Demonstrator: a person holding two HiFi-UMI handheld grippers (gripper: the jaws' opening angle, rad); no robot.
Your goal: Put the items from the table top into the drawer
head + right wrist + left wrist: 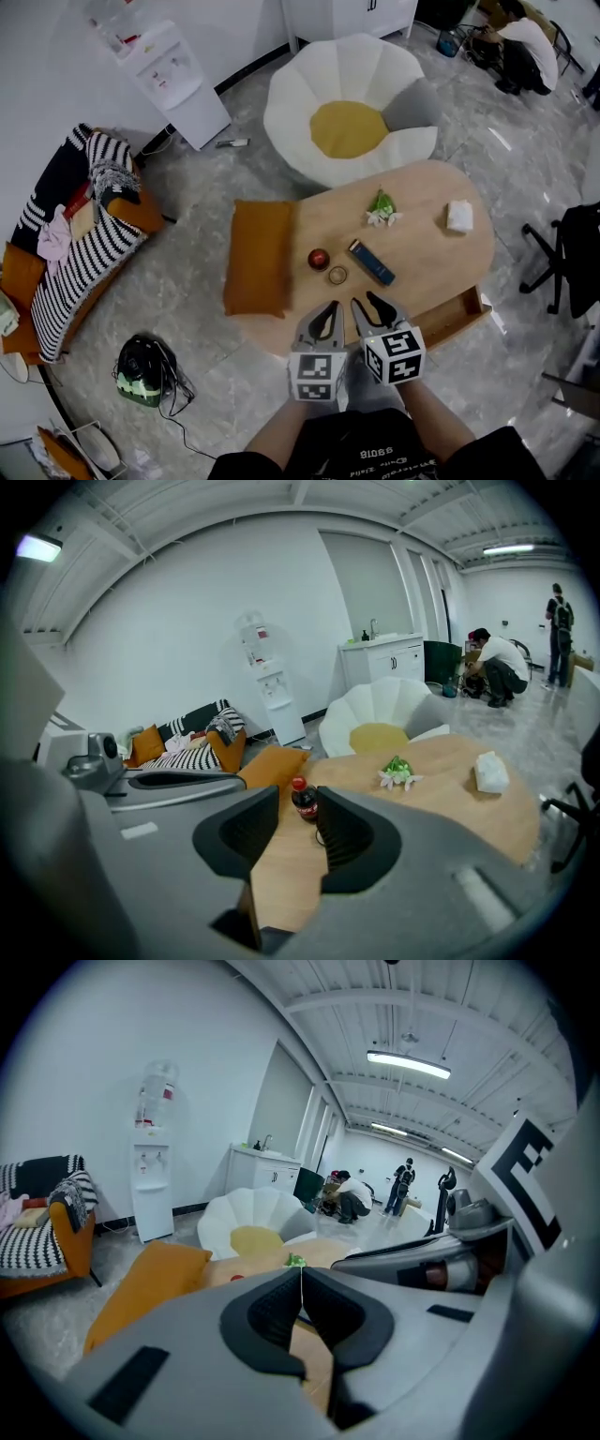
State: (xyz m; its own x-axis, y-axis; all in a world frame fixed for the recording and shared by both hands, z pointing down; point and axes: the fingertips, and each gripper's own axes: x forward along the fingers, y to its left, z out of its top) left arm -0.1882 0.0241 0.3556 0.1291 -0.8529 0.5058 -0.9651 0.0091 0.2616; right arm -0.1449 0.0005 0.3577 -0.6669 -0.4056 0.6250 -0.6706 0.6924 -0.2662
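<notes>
Left hand-held gripper [301, 1283], bottom middle: jaws pressed together, nothing inside. Right hand-held gripper [298, 825]: jaws apart, empty. Cola bottle [319, 258], blue box [371, 262], green flowers [382, 208], white tissue [459, 216] sit on tabletop [431, 255]. Drawer [459, 317] open, lower right.

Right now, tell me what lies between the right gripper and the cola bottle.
A small ring lies flat between the right gripper and the cola bottle. The head view shows this most clearly.
</notes>
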